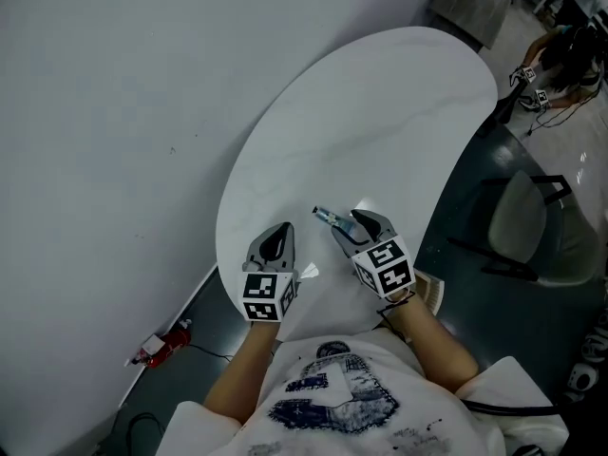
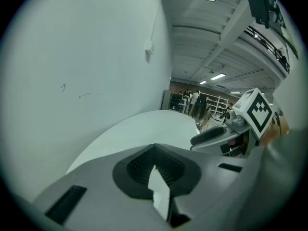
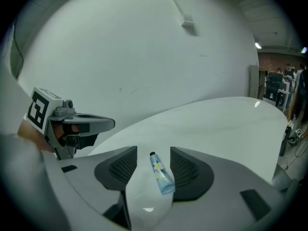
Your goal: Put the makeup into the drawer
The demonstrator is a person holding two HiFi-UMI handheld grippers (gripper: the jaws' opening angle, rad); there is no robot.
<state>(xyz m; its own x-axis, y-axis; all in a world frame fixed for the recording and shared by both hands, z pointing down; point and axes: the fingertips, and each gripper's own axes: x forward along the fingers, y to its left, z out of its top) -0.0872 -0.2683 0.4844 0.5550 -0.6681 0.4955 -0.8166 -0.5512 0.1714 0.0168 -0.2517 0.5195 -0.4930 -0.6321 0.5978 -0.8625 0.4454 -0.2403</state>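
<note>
- The left gripper (image 2: 155, 165) has its jaws closed together with nothing held between them.
- The right gripper (image 3: 154, 158) has its jaws standing apart, not pressing on anything.
- A small blue makeup tube (image 3: 161, 173), printed with a white flower, lies between the right gripper's jaws on the white counter (image 3: 216, 124).
- The tube's dark cap points toward 11 o'clock in the right gripper view, and its flat end sits nearer the jaw on the 3 o'clock side; it may just touch that pad, but the angle leaves this unclear.
- In the head view the tube (image 1: 326, 217) shows at the tip of the right gripper (image 1: 347, 226), sticking out toward 10 o'clock.
- Both grippers hover over the counter's (image 1: 380, 112) 6 o'clock end, close to the person's body.
- The left gripper (image 1: 278, 236) is at 9 o'clock from the right one, near it but apart.
- A pale chair (image 1: 532, 226) stands on the floor at 3 o'clock from the counter.
</note>
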